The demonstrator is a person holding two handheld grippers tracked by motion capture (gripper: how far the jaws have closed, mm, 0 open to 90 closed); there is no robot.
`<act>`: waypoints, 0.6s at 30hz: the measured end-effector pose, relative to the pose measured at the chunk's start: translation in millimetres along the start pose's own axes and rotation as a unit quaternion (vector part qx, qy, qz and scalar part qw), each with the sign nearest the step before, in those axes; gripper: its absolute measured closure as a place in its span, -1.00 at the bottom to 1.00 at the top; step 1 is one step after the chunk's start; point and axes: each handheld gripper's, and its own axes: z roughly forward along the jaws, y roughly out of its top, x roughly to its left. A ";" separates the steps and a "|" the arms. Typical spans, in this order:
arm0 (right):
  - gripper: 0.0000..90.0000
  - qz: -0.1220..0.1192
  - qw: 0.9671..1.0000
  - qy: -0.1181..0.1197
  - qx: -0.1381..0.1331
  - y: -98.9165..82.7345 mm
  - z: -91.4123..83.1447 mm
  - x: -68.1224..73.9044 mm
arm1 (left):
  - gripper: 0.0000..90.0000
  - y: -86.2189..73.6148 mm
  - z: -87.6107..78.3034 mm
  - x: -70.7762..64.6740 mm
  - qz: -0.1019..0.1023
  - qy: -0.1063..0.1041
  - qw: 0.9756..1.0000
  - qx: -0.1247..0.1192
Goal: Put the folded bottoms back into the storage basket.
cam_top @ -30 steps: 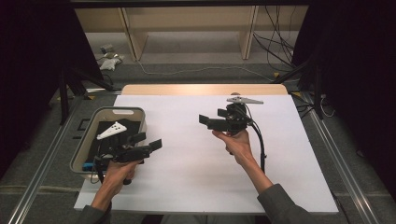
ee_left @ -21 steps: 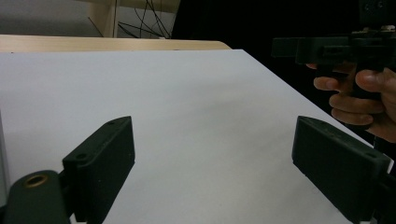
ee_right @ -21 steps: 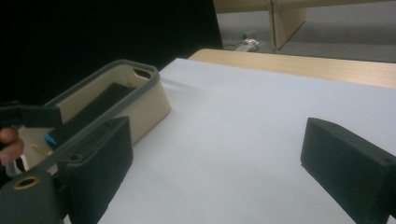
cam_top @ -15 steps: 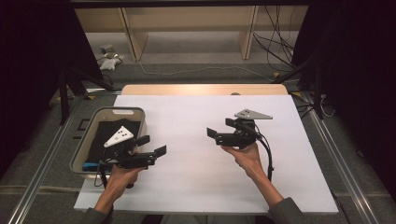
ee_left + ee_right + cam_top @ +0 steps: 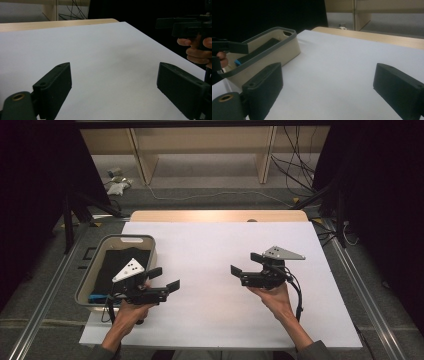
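High view: left tongs (image 5: 167,280) sat at the near left of the white counter (image 5: 210,250), just past the right rim of the grey bin (image 5: 118,240), jaws spread wide, nothing between them, pointing right toward the middle. Left hand (image 5: 131,309) gripped the handle from below; grey three-cornered plate on top overlapped the bin's near right corner. Bin stood at the counter's left edge, with a black liner or cloth (image 5: 116,267) and a small blue item (image 5: 98,297) at its near end; can't tell what the blue item was. Right tongs (image 5: 246,264) were right of centre, jaws wide apart and empty, pointing left toward the left tongs, well apart from them. Right hand (image 5: 272,296) held them from the near side, cable trailing down by the wrist. Bare counter between the two tools.

Left gripper view: both black jaws stood far apart over plain white counter, no contact with anything. Right tongs (image 5: 172,26) and the fingers (image 5: 197,48) holding them showed at far right, raised above the surface. Wooden counter edge (image 5: 57,23) ran along the far side.

Right gripper view: jaws wide, empty, white surface under them. Bin (image 5: 274,53) lay to the left beyond the left jaw, apart from it, dark liner (image 5: 259,48) and blue item (image 5: 237,61) inside. Left tongs (image 5: 232,47) showed at the left edge next to the bin.
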 end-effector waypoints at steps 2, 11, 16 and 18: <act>-0.78 -0.001 1.000 0.001 -0.003 -0.4 -2.1 0.6 | -0.74 -1.1 0.0 -1.0 0.007 0.000 1.000 0.001; -0.81 -0.010 1.000 -0.001 -0.011 -6.0 -14.5 0.4 | -0.77 -5.2 0.5 -4.3 0.019 -0.006 1.000 0.001; -0.84 -0.009 1.000 -0.006 -0.017 -9.9 -23.8 -1.8 | -0.78 -6.4 -0.5 -6.1 0.024 -0.010 1.000 -0.002; -0.85 -0.011 1.000 -0.006 -0.019 -11.6 -27.5 -2.7 | -0.79 -7.0 -0.8 -6.2 0.024 -0.011 1.000 -0.002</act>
